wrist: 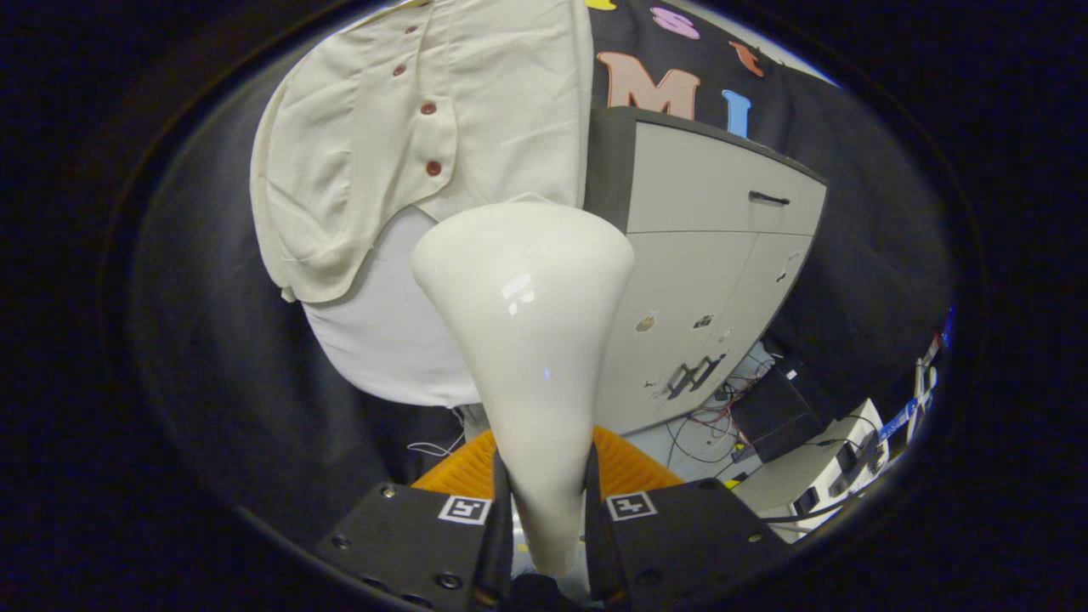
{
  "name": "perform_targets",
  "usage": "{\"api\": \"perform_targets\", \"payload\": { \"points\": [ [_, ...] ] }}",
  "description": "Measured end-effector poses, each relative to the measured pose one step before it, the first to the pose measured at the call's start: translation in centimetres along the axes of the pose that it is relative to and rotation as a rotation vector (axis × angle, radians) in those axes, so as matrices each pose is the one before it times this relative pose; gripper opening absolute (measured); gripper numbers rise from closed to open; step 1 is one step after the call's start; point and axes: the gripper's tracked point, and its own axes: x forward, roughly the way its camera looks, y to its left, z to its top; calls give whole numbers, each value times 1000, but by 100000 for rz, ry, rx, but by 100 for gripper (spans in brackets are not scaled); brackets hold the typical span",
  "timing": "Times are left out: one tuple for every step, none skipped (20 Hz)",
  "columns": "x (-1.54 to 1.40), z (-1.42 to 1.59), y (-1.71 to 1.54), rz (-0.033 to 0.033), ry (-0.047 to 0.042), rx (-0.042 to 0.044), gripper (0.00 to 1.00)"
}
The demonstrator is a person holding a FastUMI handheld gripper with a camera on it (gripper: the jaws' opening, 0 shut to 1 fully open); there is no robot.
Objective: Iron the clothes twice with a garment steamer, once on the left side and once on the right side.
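Garment steamer, a glossy white plastic head with a narrow neck that widens to a flat top [527,340], stands in the middle of the frame. The gripper [544,518] has closed its two black fingers [497,510] on the neck, one pressing at each side. The wide end of the steamer reaches the lower hem of the cream shirt with dark red buttons [425,127], which hangs in the upper left of the frame over a white undershirt [382,331]. An orange ribbed object [463,472] shows just behind the fingers. At the right of the steamer stands a grey cabinet with a drawer and doors [705,255]. Cables and dark boxes [765,408] lie on the floor at the lower right.
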Motion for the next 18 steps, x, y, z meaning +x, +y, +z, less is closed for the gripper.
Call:
{"api": "perform_targets", "payload": {
  "points": [
    [-1016,-24,57,777,-1082,52,35],
    [-1102,80,215,999,-1000,-470,35],
    [-1031,201,254,1063,-1417,-766,35],
    [-1014,177,237,1112,-794,-924,35],
    [-1030,169,254,874,-741,-809,35],
    [-1152,416,173,605,-899,-676,35],
    [-1210,563,224,588,-1457,-524,35],
    [-1206,917,244,580,-2073,-467,35],
    [-1201,981,133,636,-2112,-450,35],
    [-1393,1221,121,744,-2906,-559,35],
    [-1244,1486,301,606,-3776,-586,35],
    [-1139,1784,325,742,-4131,-237,35],
    [-1115,1734,245,825,-4362,-106,35],
    [-959,1944,331,1201,-4084,-294,35],
    [-897,1626,110,737,-3228,-255,35],
    [-806,1662,55,642,-3052,-385,35],
    [-626,1493,-67,393,-3221,278,35],
    [-626,1284,-106,432,-2532,690,35]
  ]
}}
